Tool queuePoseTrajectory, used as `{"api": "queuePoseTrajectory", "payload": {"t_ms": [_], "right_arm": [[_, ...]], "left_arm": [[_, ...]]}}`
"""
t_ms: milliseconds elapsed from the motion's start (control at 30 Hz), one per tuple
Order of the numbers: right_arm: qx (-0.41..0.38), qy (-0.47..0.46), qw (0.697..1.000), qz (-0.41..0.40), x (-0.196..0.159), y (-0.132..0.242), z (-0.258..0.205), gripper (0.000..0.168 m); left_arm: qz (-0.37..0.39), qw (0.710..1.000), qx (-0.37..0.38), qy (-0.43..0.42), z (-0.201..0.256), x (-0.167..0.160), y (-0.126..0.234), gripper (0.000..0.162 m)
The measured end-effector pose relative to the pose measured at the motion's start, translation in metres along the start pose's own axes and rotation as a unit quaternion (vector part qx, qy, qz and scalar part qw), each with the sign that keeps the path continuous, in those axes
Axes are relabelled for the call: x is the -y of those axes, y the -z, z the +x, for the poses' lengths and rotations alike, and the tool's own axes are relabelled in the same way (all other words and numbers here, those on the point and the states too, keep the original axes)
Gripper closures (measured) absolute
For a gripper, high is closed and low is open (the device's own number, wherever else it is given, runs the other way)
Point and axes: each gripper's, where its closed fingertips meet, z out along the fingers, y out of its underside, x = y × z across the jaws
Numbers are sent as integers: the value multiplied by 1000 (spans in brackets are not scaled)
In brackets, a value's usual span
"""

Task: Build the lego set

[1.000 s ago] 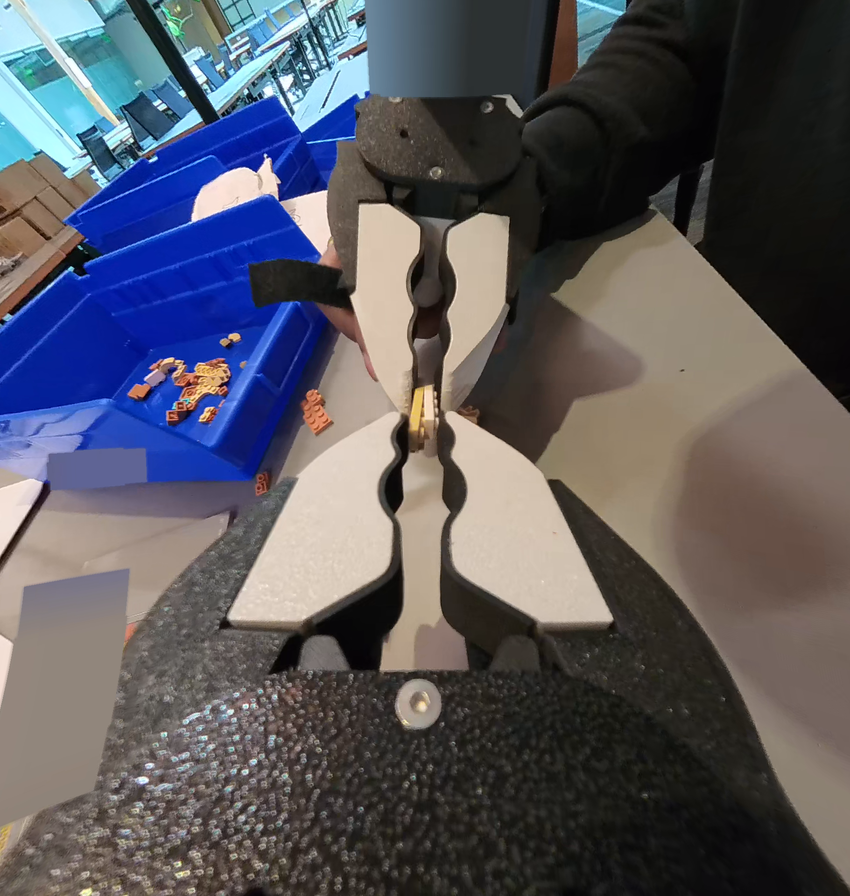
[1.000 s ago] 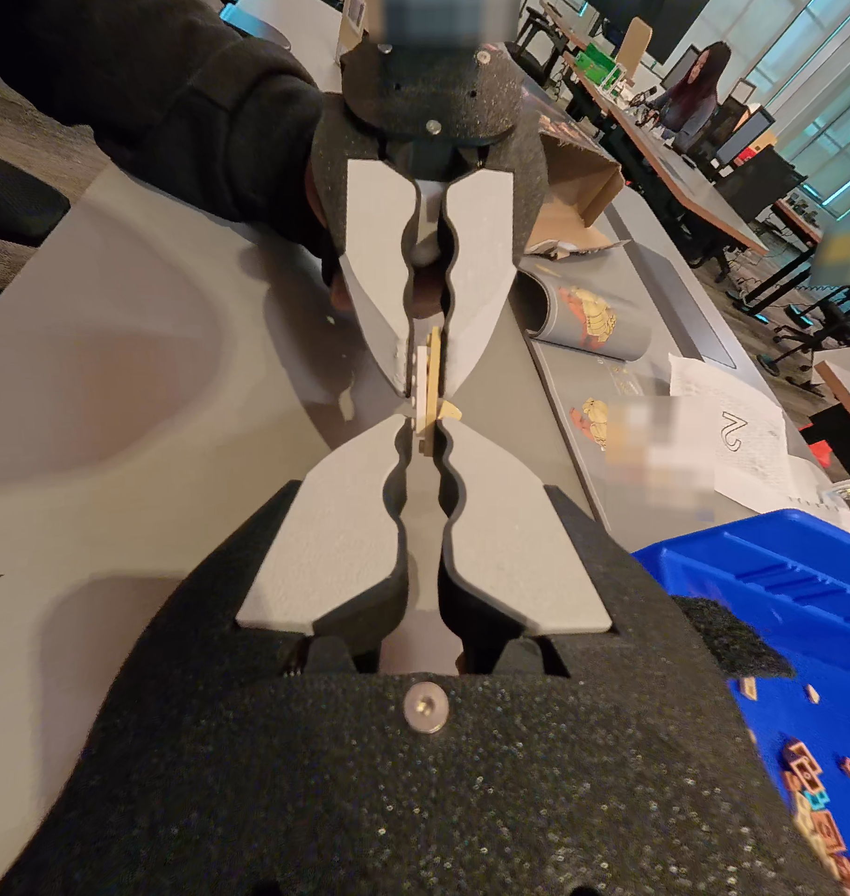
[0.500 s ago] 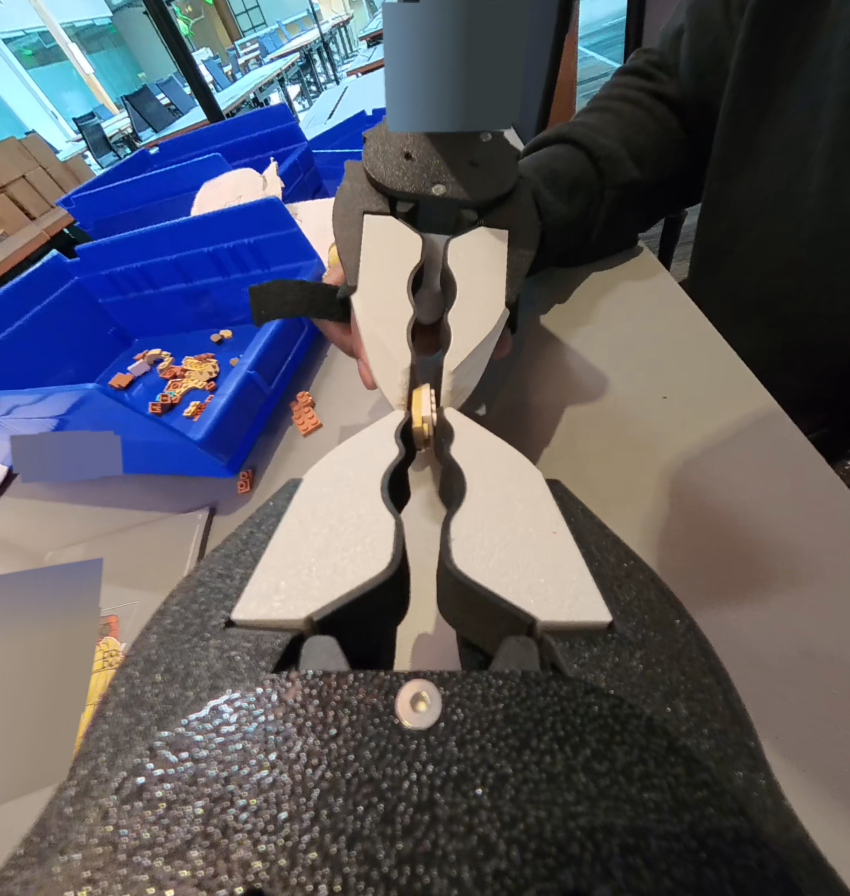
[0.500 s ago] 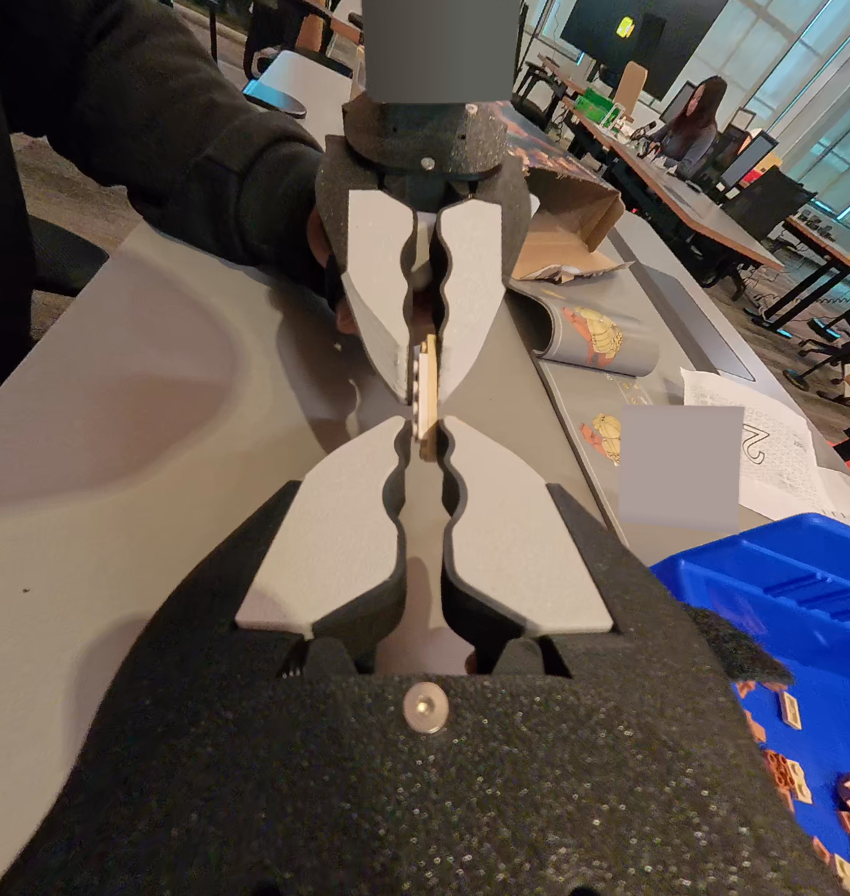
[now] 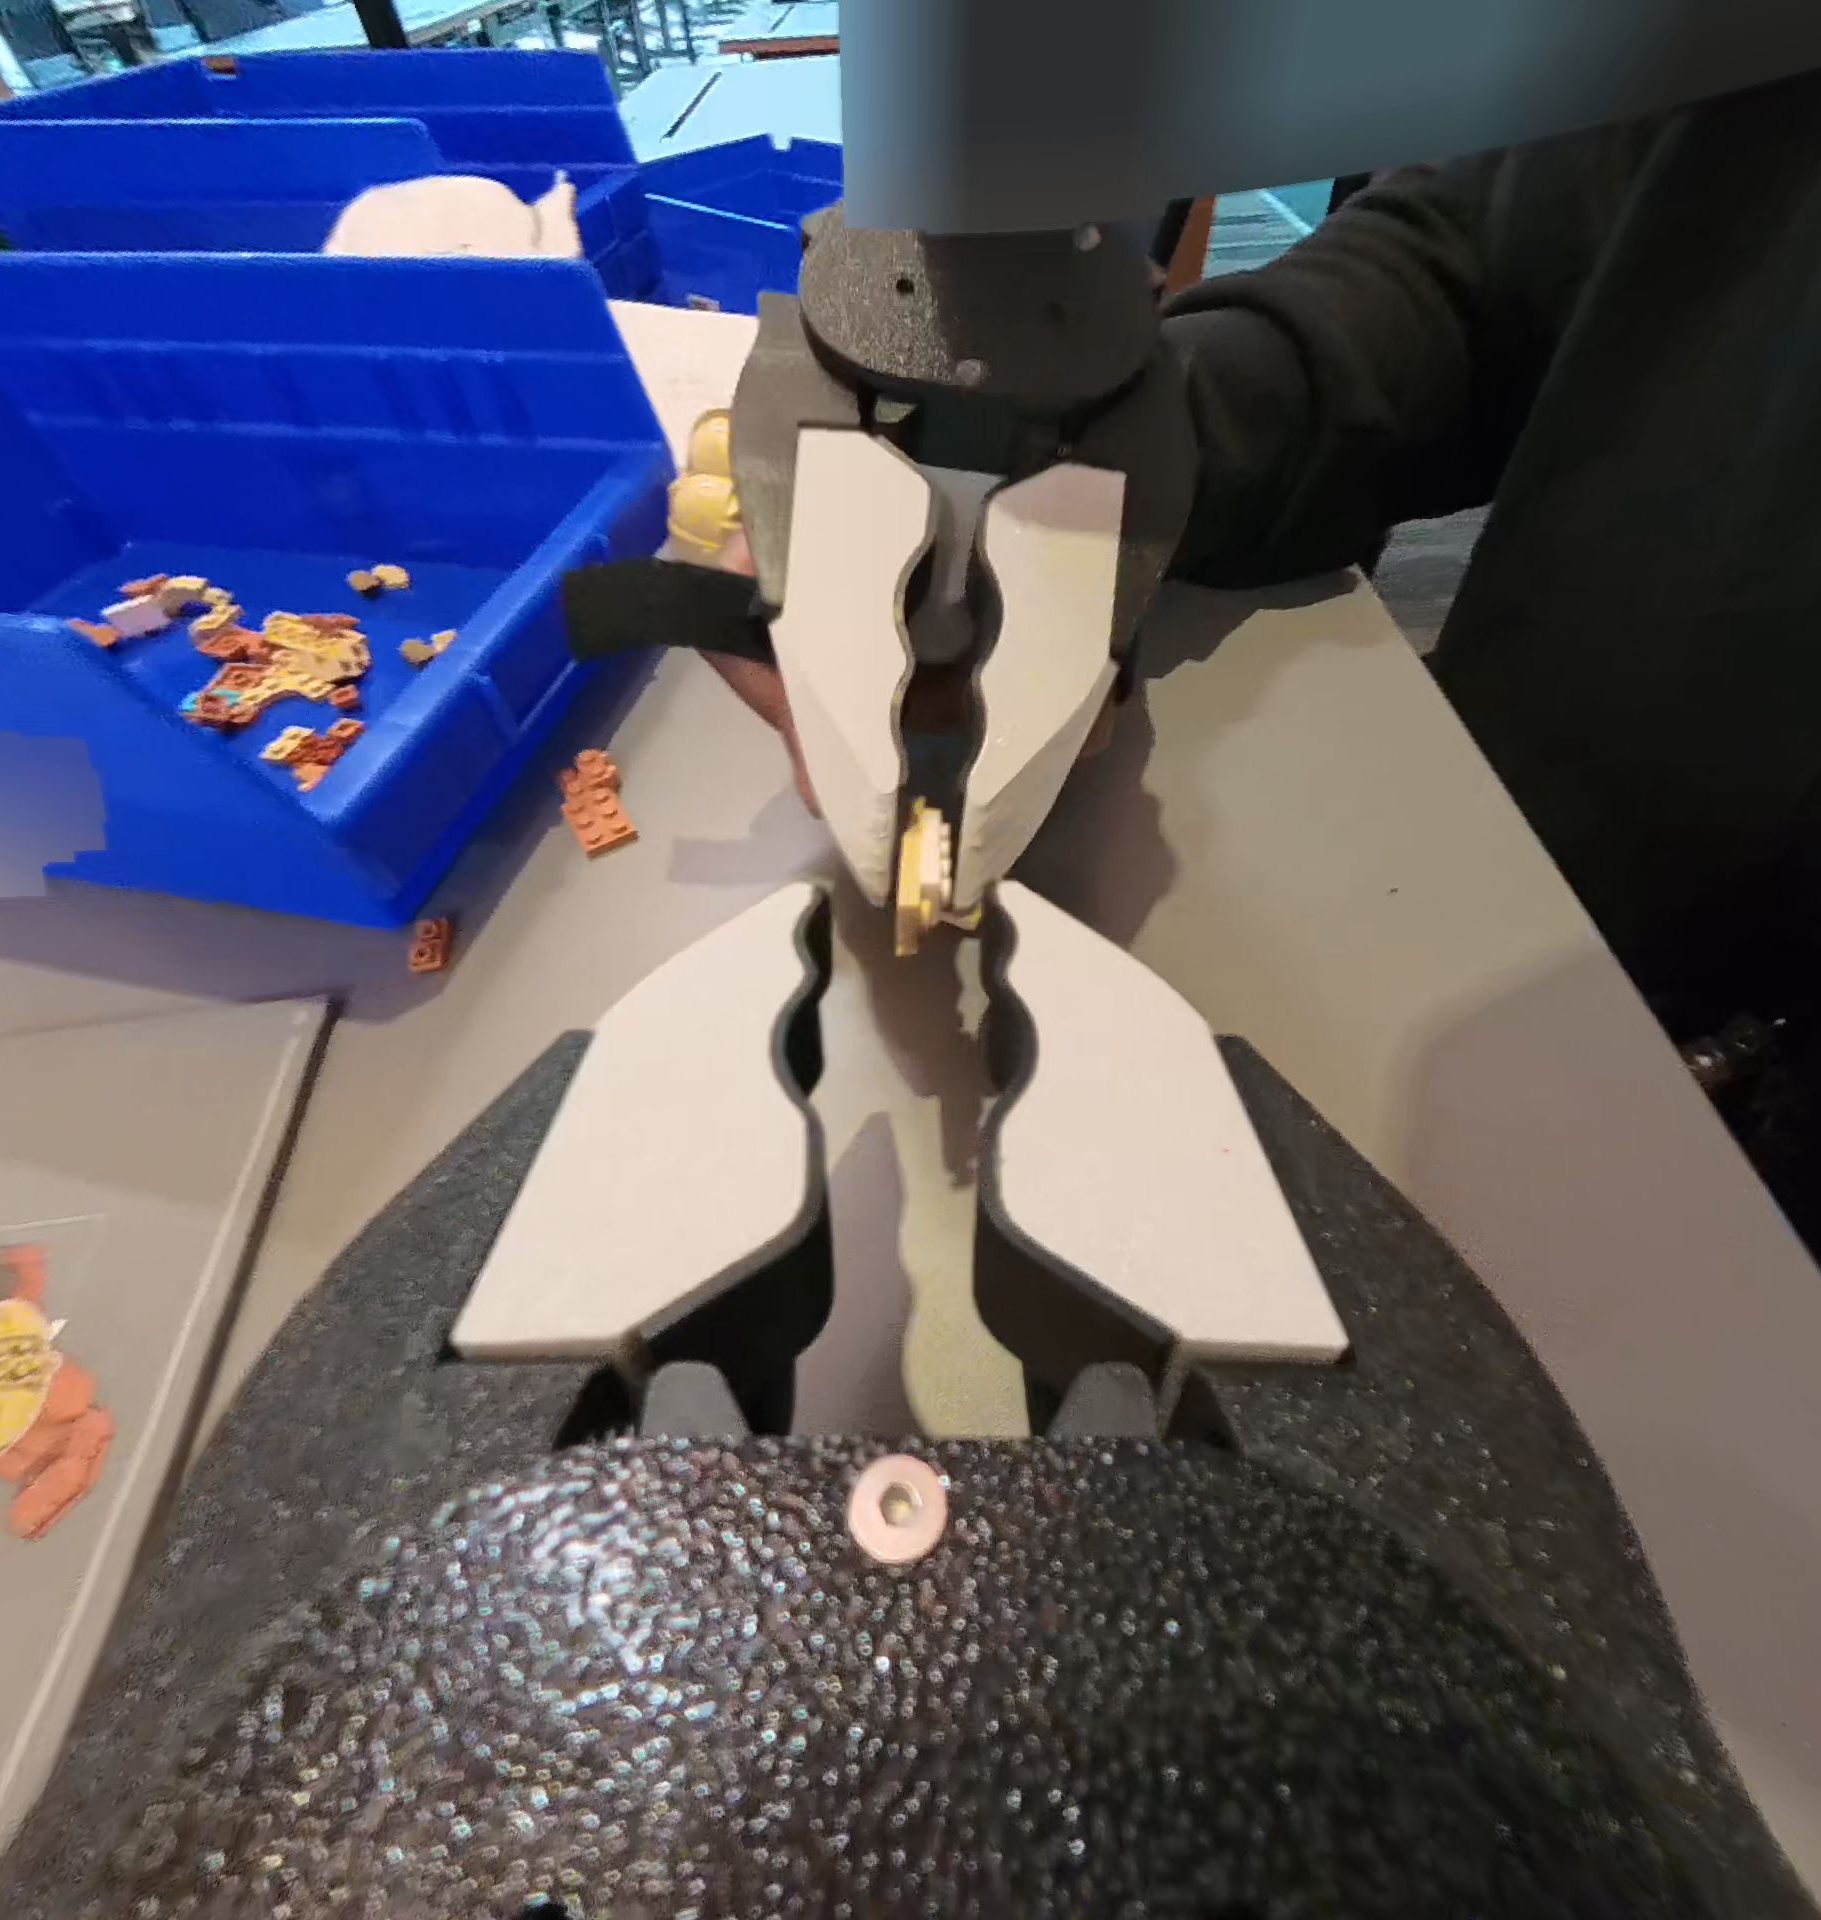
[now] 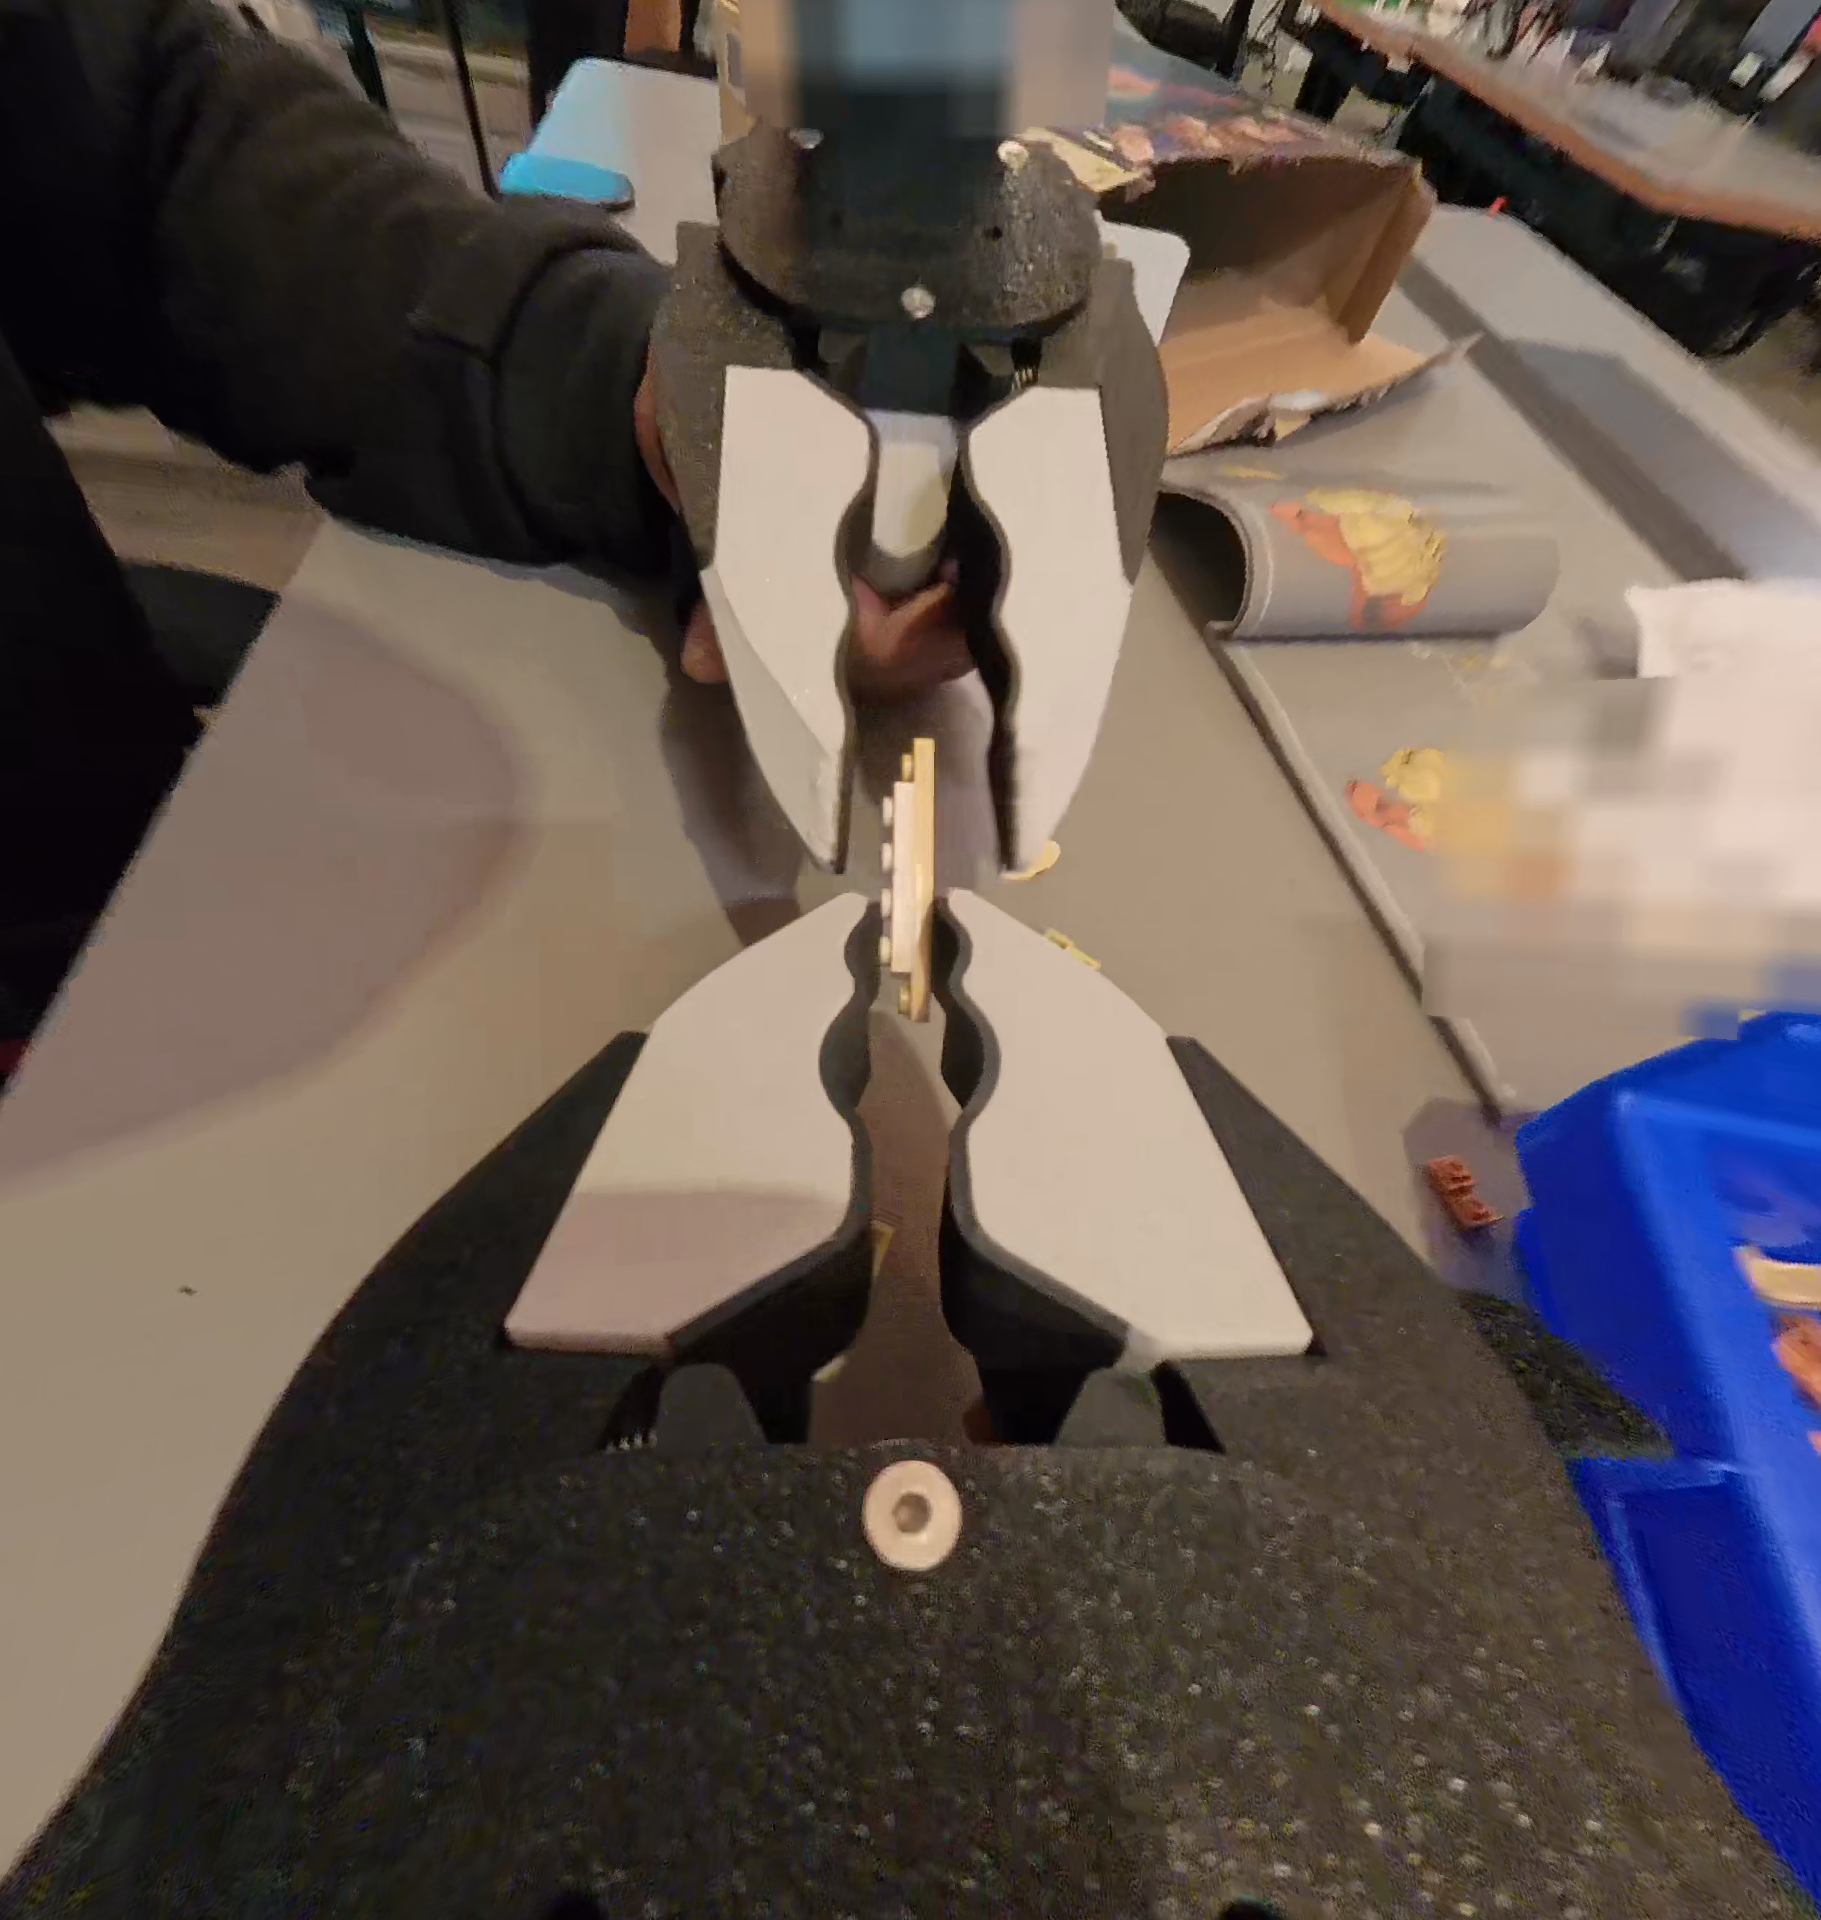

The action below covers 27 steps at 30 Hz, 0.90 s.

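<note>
Progress: we judge the build early, loose bricks (image 5: 262, 665) lie in the blue bin (image 5: 490, 790) upper left | right gripper (image 6: 906, 914) clamps tan plate stack (image 6: 914, 883), frame centre, long axis vertical, studs facing left | left gripper (image 5: 901, 914) spread, holding nothing.

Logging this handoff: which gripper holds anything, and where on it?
Right gripper pinches the thin tan lego plate assembly by its near end, flat faces between fingers. Left gripper is open, holding nothing.
</note>
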Motion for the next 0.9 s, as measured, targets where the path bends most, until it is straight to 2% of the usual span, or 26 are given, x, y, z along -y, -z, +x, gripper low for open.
{"api": "queuePoseTrajectory", "payload": {"t_ms": [167, 333, 400, 567, 900], "right_arm": [[72, -146, 987, 0, -4, 1, -4, 160], [167, -289, 943, -2, -3, 5, -17, 160], [193, -325, 926, -1, -2, 7, -21, 160], [219, -362, 906, -4, -2, 8, -25, 160], [240, -345, 907, -10, 1, 8, -36, 160]], "left_arm": [[0, 999, 36, -38, -11, 0, 9, 128], [-31, 987, 22, -156, 2, -6, 11, 127], [-14, 984, 12, -180, 7, -5, 11, 127], [26, 977, 2, -210, 16, 7, 8, 129], [9, 960, 8, -280, 25, -1, 0, 144]]}}
